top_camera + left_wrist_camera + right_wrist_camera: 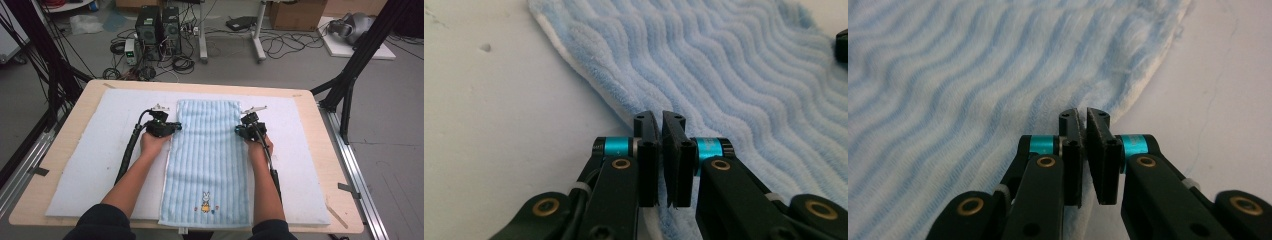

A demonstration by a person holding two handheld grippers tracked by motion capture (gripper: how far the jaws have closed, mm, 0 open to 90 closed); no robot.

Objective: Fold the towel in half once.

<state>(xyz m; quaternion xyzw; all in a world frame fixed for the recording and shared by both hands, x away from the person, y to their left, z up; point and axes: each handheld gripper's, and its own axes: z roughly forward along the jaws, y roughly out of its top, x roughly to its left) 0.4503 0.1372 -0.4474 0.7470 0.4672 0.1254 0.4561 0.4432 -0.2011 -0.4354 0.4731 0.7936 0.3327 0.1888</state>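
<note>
A wooden desk [60, 165] stood in a workshop with a grey floor, and a white mat [95, 160] covered most of its top. On that mat, at the centre of the high view, a light blue towel [206, 155] lay flat and lengthwise, its wavy ribbed pile running from the upper middle of the frame down to the near edge, where a small rabbit picture [205, 202] sat near its lower hem. The left tongs [176, 126] met the towel's left edge just above mid-frame; in the left gripper view the left tongs [661, 131] had their jaws pressed together on the towel's white-trimmed border [589, 80]. The right tongs [237, 130] met the opposite edge at the same height, and in the right gripper view the right tongs [1084, 129] were likewise clamped on the towel's hem [1148, 75]. Farther out, at the top of the high view, computer towers [157, 27], tangled cables [182, 62] and a cardboard box [297, 14] stood on the floor.
</note>
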